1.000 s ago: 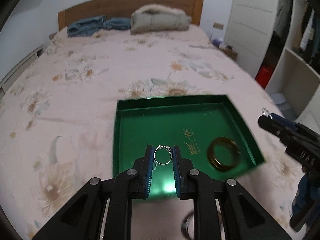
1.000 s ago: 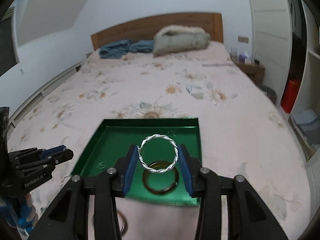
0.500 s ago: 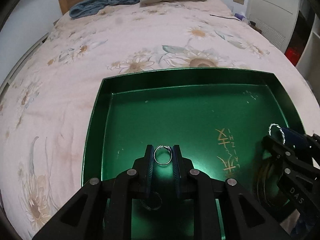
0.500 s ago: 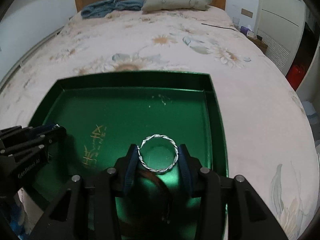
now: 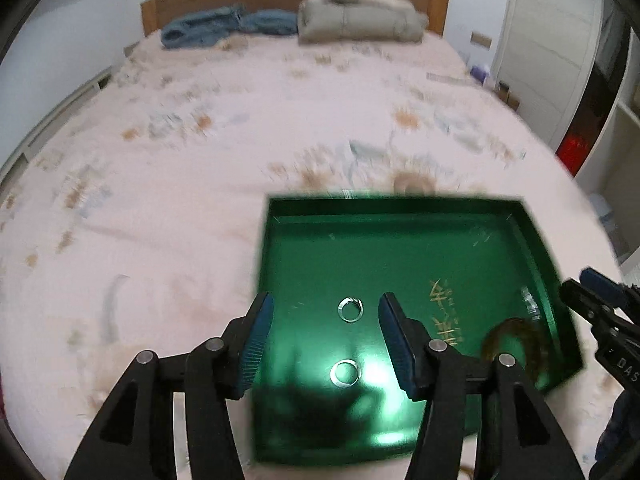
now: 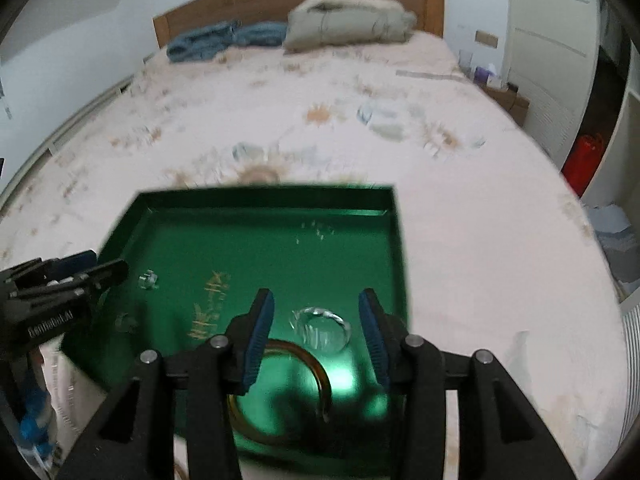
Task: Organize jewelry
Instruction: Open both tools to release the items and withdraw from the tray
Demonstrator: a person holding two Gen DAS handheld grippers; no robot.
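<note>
A green tray (image 5: 392,204) lies on the bed. My left gripper (image 5: 325,310) hangs over it with its jaws opening, and a small silver ring (image 5: 350,309) sits loose between them, touching neither pad. Below it is a second ring shape (image 5: 345,372); I cannot tell whether it is a reflection. In the right wrist view my right gripper (image 6: 316,308) is also opening over the tray (image 6: 264,194). A blurred twisted silver bangle (image 6: 320,330) sits free between its pads. An amber bangle (image 6: 280,384) lies under it, also visible in the left wrist view (image 5: 516,344).
The tray sits on a pink floral bedsheet (image 5: 180,200). Blue clothes (image 5: 224,30) and a beige jacket (image 5: 360,16) lie by the wooden headboard. A white wardrobe (image 5: 552,60) and shelves stand to the right of the bed.
The left jaws spread wide and the small ring left them. The right jaws widened and the twisted bangle slipped down out of their hold. Both cameras drew back from the tray.
</note>
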